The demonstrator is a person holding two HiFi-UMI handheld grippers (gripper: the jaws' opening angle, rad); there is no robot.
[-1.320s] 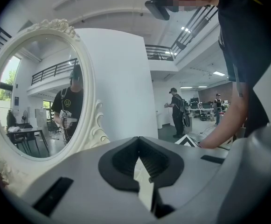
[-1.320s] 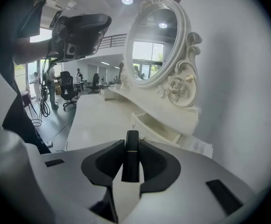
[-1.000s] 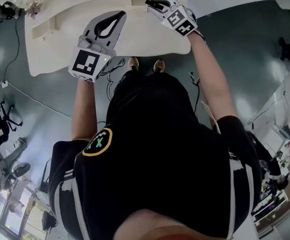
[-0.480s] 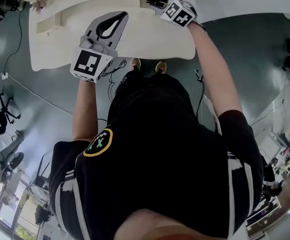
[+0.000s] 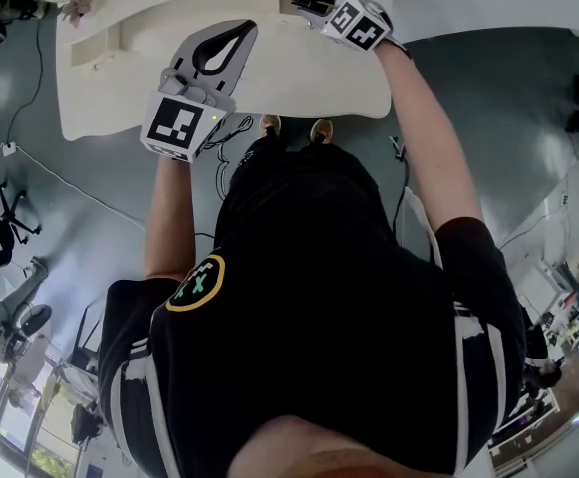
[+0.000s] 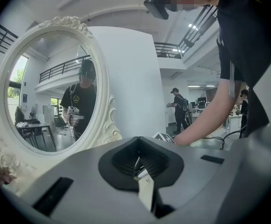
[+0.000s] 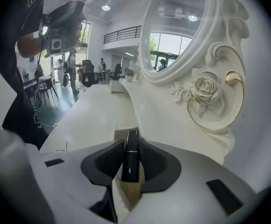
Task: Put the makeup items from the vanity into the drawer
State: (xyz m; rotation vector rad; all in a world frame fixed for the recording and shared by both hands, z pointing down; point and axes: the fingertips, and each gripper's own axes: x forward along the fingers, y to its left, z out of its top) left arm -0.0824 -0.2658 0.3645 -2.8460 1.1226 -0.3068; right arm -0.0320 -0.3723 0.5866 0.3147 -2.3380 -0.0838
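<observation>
A slim black makeup tube (image 7: 129,164) with a thin gold band lies lengthwise between the pads of my right gripper (image 7: 131,143), which is shut on it. Just under its tip is a small open drawer (image 7: 119,135) set in the white vanity top (image 7: 93,111). From the head view my right gripper (image 5: 304,6) sits at the far edge of the vanity (image 5: 299,78), beside the drawer slot (image 5: 286,4). Over the vanity's middle hovers my left gripper (image 5: 241,30), shut, with nothing between the pads (image 6: 137,160).
An oval mirror in an ornate white frame (image 6: 46,78) stands at the back; its rose carving (image 7: 205,90) is close on my right gripper's right. A long recess (image 5: 120,43) runs along the vanity's left part. Cables (image 5: 224,137) lie on the floor.
My right gripper has sunk toward the back of the vanity with the black tube, down to the drawer slot. The left gripper has stayed where it was.
</observation>
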